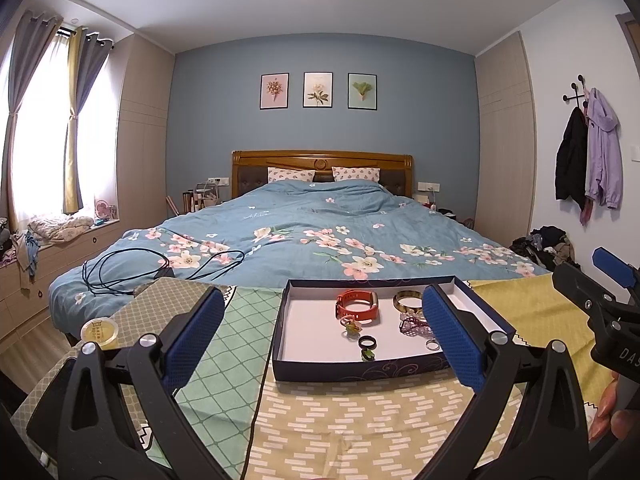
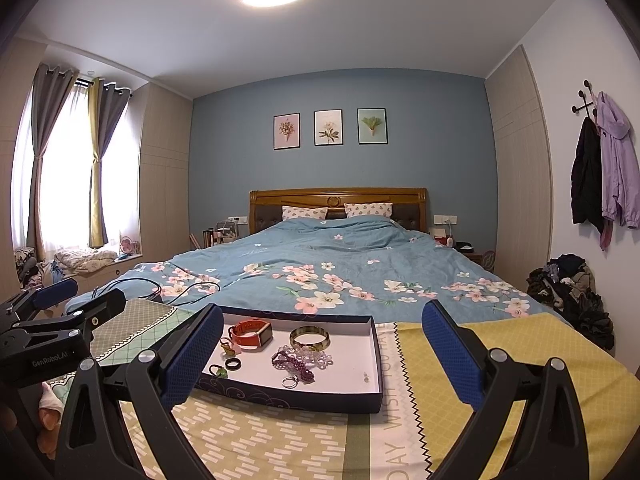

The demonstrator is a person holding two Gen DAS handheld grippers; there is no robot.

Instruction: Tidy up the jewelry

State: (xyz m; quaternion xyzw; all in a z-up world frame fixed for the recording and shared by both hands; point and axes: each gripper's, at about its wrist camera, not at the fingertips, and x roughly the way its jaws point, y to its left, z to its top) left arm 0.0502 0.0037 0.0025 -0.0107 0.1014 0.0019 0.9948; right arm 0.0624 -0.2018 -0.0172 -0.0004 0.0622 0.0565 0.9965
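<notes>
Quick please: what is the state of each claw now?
Left claw: open, holding nothing.
Right claw: open, holding nothing.

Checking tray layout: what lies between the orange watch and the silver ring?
Right wrist view: the purple bead bracelet lies between the watch and the ring.

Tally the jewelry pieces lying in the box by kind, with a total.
In the box:
Watch: 1, orange strap
Bangle: 1, green-gold
Beaded bracelets: 2, purple and pale
Rings: 2, black and silver
Small charm-like pieces, kind unclear: 2, gold-pink and green
Total: 8
</notes>
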